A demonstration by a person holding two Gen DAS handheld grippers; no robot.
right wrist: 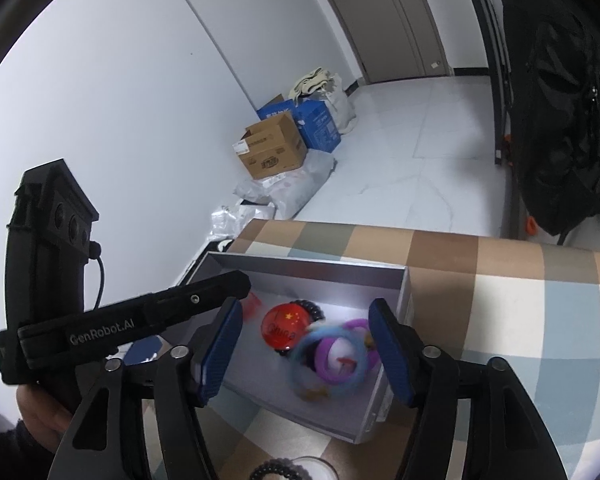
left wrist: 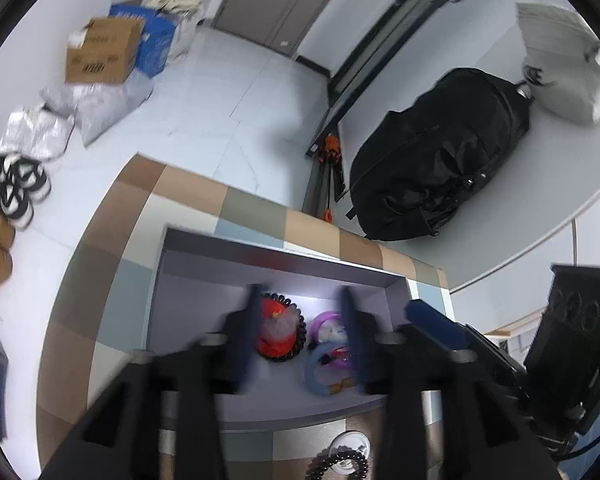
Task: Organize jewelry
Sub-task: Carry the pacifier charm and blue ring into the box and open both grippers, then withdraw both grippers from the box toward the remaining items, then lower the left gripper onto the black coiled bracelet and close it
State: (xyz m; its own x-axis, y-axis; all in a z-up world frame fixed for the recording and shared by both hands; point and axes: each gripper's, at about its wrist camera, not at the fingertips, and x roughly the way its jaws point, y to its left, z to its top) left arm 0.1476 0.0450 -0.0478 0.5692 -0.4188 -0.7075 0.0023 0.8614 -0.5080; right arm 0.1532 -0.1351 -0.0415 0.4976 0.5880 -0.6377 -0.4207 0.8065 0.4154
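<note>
A grey open box [left wrist: 260, 264] [right wrist: 312, 270] sits on the checkered table. Inside lie a red round badge [left wrist: 277, 330] [right wrist: 284, 326] ringed by a black bead bracelet [right wrist: 314, 309], a purple bangle [left wrist: 327, 319] [right wrist: 332, 360] and a light blue bangle [left wrist: 318, 372] [right wrist: 328, 364], the blue one blurred. My left gripper [left wrist: 300, 336] is open and empty above the box. My right gripper [right wrist: 306, 354] is open and empty over the box's near side. Another black bead bracelet [left wrist: 338, 462] [right wrist: 280, 468] lies by a white disc at the near edge.
The checkered tablecloth [left wrist: 188, 200] [right wrist: 500, 280] covers the table. A black backpack [left wrist: 440, 160] lies on a white surface to the right. Cardboard and blue boxes [left wrist: 104, 54] [right wrist: 272, 148], bags and shoes sit on the floor. The other gripper's body [right wrist: 120, 324] is at left.
</note>
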